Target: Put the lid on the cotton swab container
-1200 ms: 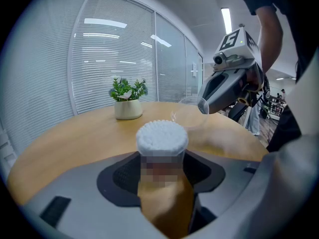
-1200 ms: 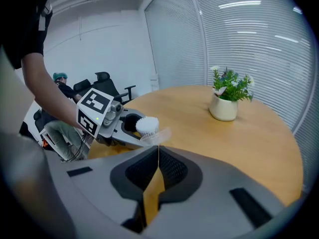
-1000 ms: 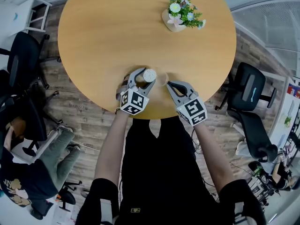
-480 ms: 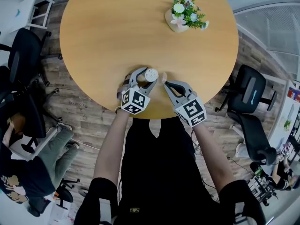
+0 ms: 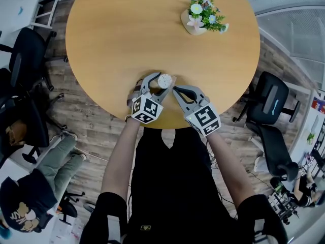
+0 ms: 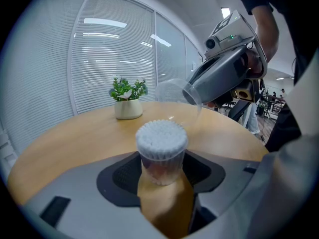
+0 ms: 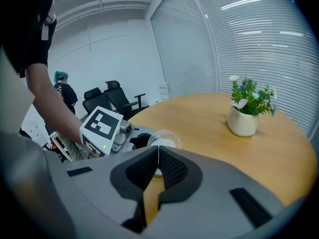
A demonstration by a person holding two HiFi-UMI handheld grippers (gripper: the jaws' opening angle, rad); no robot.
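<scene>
The lid (image 6: 172,94) is right of the cotton swab container (image 6: 161,151) on the table (image 5: 127,39), flower pot (image 5: 195,25) behind.

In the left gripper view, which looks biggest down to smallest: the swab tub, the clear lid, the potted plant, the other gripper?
1. right gripper
2. cotton swab container
3. clear lid and potted plant: these look about alike. The plant stands farther from the camera, so its true size is unsure.

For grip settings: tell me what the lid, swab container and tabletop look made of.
The lid looks like thin clear plastic: the background shows through it. The container seems clear plastic too, swabs visible through its wall. The tabletop is smooth and wood-coloured: veneer or laminate, can't tell.
</scene>
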